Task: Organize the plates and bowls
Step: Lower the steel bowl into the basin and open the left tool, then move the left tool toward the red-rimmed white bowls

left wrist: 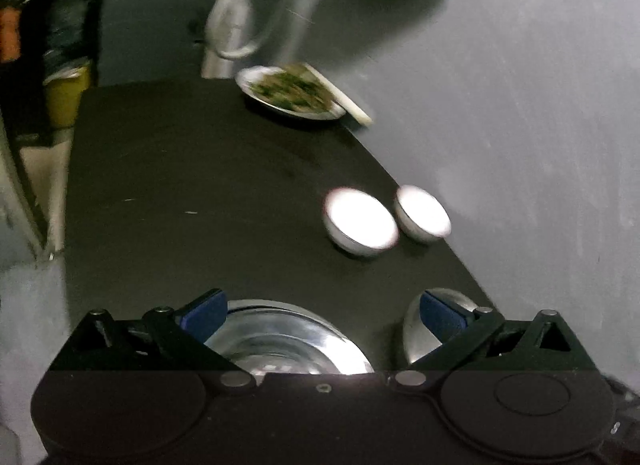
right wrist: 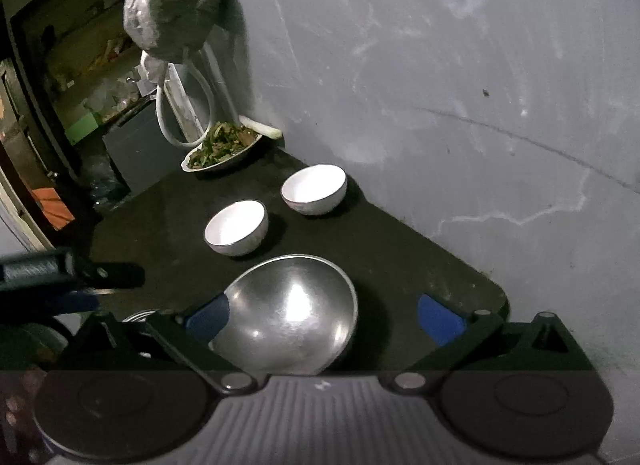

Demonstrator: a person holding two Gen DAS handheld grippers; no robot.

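Note:
Two white bowls (right wrist: 236, 228) (right wrist: 314, 189) sit side by side on a black table (right wrist: 400, 257); they also show in the left wrist view (left wrist: 360, 223) (left wrist: 423, 215). A large steel bowl (right wrist: 292, 313) sits at the near edge, between the open fingers of my right gripper (right wrist: 324, 317), which is empty. My left gripper (left wrist: 324, 315) is open above a steel plate (left wrist: 288, 345), with the steel bowl (left wrist: 416, 329) by its right finger. The left gripper also shows at the left of the right wrist view (right wrist: 72, 273).
A plate of green cooked vegetables (right wrist: 222, 147) sits at the table's far end, also in the left wrist view (left wrist: 290, 93). A grey wall (right wrist: 440, 85) runs along the table's right side. A white hose (right wrist: 176, 113) and a plastic-wrapped bundle (right wrist: 172, 5) hang beyond the far end.

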